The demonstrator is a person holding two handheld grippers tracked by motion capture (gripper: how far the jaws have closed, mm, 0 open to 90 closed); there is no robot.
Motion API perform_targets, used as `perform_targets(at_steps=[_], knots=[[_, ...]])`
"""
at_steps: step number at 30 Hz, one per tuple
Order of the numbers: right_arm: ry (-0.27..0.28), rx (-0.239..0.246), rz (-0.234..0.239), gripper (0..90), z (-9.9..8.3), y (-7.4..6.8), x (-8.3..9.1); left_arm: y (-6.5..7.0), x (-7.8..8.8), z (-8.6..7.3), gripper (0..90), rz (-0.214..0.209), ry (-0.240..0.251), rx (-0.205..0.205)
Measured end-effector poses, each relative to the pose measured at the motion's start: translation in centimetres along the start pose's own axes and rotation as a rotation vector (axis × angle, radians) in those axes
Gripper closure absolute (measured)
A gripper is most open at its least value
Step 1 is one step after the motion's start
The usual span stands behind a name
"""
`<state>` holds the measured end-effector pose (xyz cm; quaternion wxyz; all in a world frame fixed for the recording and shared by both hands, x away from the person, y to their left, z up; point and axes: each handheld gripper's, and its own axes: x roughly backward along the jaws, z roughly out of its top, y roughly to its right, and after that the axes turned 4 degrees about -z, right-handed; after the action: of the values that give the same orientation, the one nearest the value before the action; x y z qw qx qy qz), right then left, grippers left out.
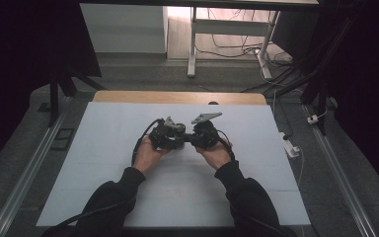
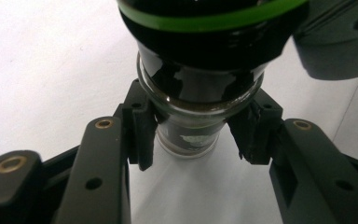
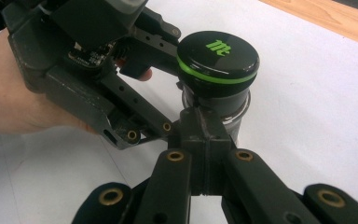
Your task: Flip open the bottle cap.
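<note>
My left gripper [image 2: 193, 135] clamps its jaws on the neck of a dark glass jar with a green-ringed black lid [image 3: 218, 58]. The jar stands upright, lid up, on the white table mat [image 1: 103, 163]. My right gripper [image 3: 204, 140], jaws pressed together empty, sits just beside the jar.

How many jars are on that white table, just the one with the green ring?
1. The glass jar with a black, green-ringed lid sits mid-table, gripped around its neck by the left gripper. The right gripper, jaws pressed together, is beside it. No other jars are visible.
</note>
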<state>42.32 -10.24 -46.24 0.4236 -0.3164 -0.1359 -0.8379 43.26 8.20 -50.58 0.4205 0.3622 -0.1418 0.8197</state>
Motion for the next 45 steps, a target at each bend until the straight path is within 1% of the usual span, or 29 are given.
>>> perform_targets(at_steps=[4,6,9,19,23,29,34,38,41,45], knots=[[0.008,-0.018,0.003,89.8,0.1,0.1,-0.1,0.0,0.0,0.0,53.6,0.000,-0.001,-0.001],[0.015,-0.019,0.003,89.8,0.2,0.1,0.1,0.0,0.0,0.0,53.6,0.000,0.000,0.003],[0.013,-0.008,-0.001,89.8,0.3,0.1,0.1,0.0,0.0,0.0,53.6,-0.001,0.000,0.003],[0.016,0.000,0.003,89.8,0.4,0.0,0.3,0.0,0.0,0.0,53.6,-0.002,0.002,0.005],[0.029,0.004,0.001,89.8,0.7,-0.2,0.5,0.0,0.0,0.0,53.7,0.000,0.001,0.002],[0.034,-0.012,0.003,89.8,0.9,-0.1,0.4,0.0,0.0,0.0,53.6,0.002,0.002,0.002],[0.041,-0.012,0.000,89.8,1.3,0.0,0.4,0.0,0.0,0.0,53.7,0.001,0.003,0.006],[0.048,-0.012,-0.003,89.9,1.6,0.1,0.5,0.0,0.0,0.0,53.7,0.001,-0.001,0.002],[0.054,-0.018,-0.004,89.9,1.7,0.2,0.5,0.0,-0.1,-0.1,53.7,0.001,0.007,0.010],[0.062,-0.020,-0.006,89.9,2.0,0.3,0.6,0.0,0.0,0.0,53.7,0.001,0.002,0.005]])
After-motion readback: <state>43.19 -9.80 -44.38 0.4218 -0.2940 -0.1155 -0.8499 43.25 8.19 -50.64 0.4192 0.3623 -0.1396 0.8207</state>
